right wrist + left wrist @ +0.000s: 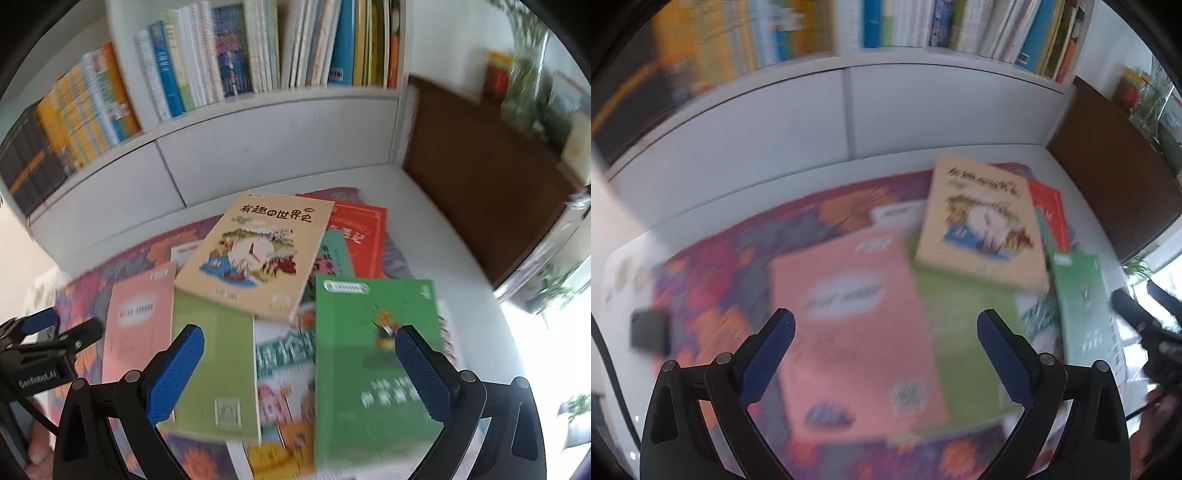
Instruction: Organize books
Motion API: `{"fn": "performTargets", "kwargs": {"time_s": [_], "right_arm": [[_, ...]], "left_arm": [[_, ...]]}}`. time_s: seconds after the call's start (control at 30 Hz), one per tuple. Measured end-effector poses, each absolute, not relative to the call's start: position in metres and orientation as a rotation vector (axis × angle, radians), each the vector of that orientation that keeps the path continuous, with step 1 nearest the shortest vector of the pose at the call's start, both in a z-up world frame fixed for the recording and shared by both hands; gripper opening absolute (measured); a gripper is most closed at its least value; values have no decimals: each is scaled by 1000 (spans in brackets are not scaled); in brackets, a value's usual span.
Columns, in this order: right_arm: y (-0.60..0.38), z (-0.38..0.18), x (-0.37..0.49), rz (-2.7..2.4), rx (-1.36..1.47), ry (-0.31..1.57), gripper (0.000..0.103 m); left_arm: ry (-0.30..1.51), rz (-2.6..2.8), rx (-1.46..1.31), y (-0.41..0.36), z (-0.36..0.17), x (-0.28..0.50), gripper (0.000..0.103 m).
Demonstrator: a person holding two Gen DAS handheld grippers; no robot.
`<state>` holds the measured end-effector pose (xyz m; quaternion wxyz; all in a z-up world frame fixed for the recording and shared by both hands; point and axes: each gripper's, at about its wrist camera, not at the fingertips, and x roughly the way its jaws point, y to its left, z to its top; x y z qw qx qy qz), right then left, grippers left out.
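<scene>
While both grippers — left (885,345), right (299,365) — hover spread wide and empty over the books (258,254) strewn on the mat (713,258) below the shelf (258,110), take the top cream book first; grip one edge squarely

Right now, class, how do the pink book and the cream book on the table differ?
The pink book lies directly on the patterned cloth; the cream book rests on top of other books. The pink book's cover is plain with little print; the cream book's cover carries a colourful picture and bold title. Both lie flat, face up, untouched by either gripper.
</scene>
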<state>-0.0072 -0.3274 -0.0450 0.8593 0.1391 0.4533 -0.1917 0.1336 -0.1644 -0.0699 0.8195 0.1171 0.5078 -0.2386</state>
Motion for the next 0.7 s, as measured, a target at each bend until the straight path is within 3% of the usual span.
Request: {"fn": "performTargets", "kwargs": {"time_s": [0.2,0.3,0.37,0.6,0.67,0.7], "right_arm": [[-367,-91,46,-376,391,1018,103],[-380,-109,66,-370,411,1041,97],[-388,-118,78,-380,416,1056,86],[-401,-145,107,-352,437,1117,69],[-403,-154,113,-347,443,1147,58],[-405,-157,113,-345,455,1149,58]], "left_arm": [[1115,-592,268,-215,-102,185,98],[1114,-611,309,-235,-120,198,97],[1132,-635,314,-245,-132,206,91],[1227,-702,287,-262,-160,225,68],[1240,-723,265,-263,-164,226,67],[1245,-737,251,-263,-164,227,64]]}}
